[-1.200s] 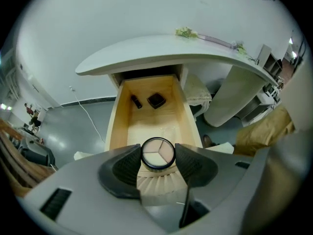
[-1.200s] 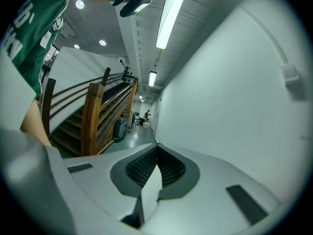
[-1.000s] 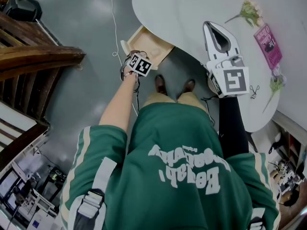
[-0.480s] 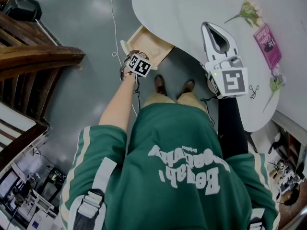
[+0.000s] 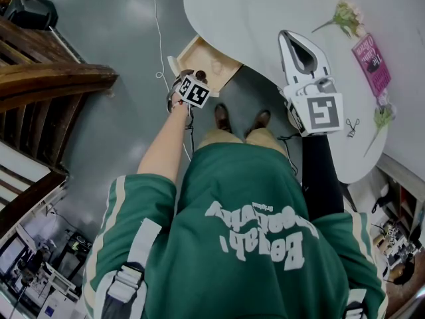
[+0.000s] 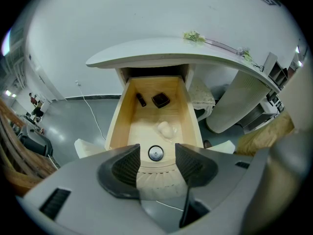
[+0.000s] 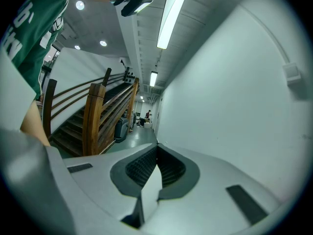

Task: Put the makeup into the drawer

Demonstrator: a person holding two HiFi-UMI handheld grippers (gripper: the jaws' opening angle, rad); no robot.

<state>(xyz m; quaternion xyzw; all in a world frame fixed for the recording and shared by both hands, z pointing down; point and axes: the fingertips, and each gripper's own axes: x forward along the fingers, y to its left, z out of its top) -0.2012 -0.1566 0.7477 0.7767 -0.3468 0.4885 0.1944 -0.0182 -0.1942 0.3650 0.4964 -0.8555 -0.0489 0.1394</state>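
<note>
Under the white table [image 6: 146,53] a wooden drawer [image 6: 121,126] stands pulled out. Inside it lie a dark tube [image 6: 141,100], a black compact [image 6: 160,100] and a white puff [image 6: 166,129]. My left gripper [image 6: 156,151] points down at the drawer's front, open, with the round knob [image 6: 156,153] in the gap and clear of both pads. In the head view, the left gripper [image 5: 193,90] hangs at the drawer [image 5: 202,62]. My right gripper [image 5: 300,48] hovers over the table top [image 5: 246,18], and its jaws [image 7: 156,148] are shut with nothing in them.
On the table's right side lie a pink book [image 5: 370,60], flower sprigs [image 5: 345,15] and a small black tool [image 5: 352,123]. A wooden staircase [image 5: 46,78] stands to the left. A white cable [image 5: 158,38] runs over the grey floor. The person's shoes [image 5: 242,118] are under the table edge.
</note>
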